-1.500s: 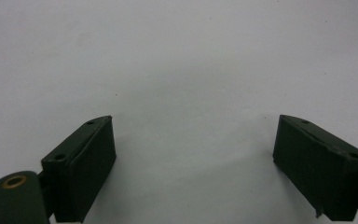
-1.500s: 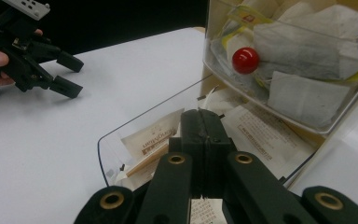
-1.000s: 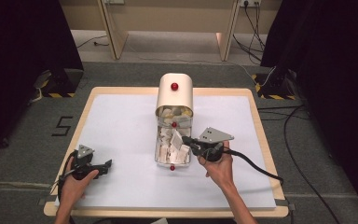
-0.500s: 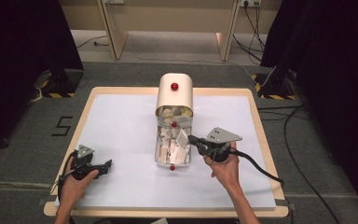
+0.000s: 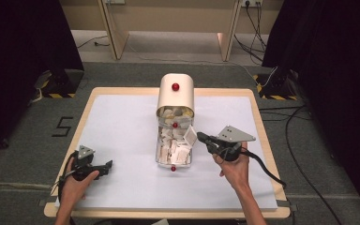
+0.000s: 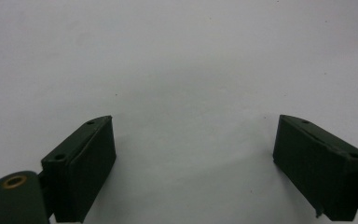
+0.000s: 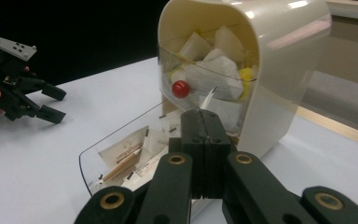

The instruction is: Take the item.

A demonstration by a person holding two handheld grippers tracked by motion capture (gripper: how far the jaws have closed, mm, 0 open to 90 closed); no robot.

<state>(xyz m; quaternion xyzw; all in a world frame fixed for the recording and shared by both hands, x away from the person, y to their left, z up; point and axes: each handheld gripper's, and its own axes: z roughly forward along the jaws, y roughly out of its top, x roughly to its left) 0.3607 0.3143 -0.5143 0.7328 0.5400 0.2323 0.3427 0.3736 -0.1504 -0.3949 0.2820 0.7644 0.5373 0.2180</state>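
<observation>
A cream round-topped box (image 5: 175, 95) stands mid-table with red knobs (image 5: 175, 86). Its clear lower drawer (image 5: 173, 149) is pulled out toward me and holds several white paper sachets. My right gripper (image 5: 200, 137) hovers just right of the drawer, shut on a thin white sachet (image 5: 189, 137) that stands on edge. In the right gripper view the jaws (image 7: 205, 115) are pressed together with the sachet's edge (image 7: 210, 96) sticking up between them, in front of the box (image 7: 279, 56). My left gripper (image 5: 107, 165) rests at the front left, open and holding nothing (image 6: 193, 154).
White paper (image 5: 122, 126) covers the wooden table (image 5: 258, 112). The upper clear drawer (image 7: 205, 70) holds more sachets behind a red knob (image 7: 180, 88). A cable (image 5: 262, 166) trails from the right gripper toward the table's right edge.
The right gripper has drawn away to the right of the drawer and slightly up, carrying the white sachet with it. The left hand has stayed put.
</observation>
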